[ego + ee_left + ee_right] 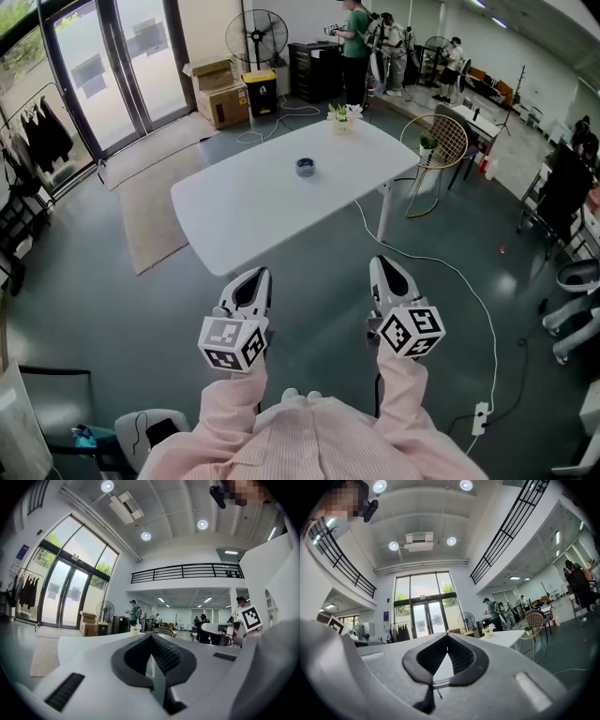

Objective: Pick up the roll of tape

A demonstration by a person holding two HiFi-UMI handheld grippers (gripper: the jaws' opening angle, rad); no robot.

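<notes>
My left tool (pixel 253 284) and right tool (pixel 386 274) are both pressed together and empty, well short of the worktop's (pixel 262 211) near edge. The roll of tape (pixel 306 167) sits near its middle.

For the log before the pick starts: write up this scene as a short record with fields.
tape roll: lying on the white table, nothing touching it
left tongs: shut, empty, short of the table's near edge
right tongs: shut, empty, short of the table's near edge
also on table: flower pot at the far edge
</notes>
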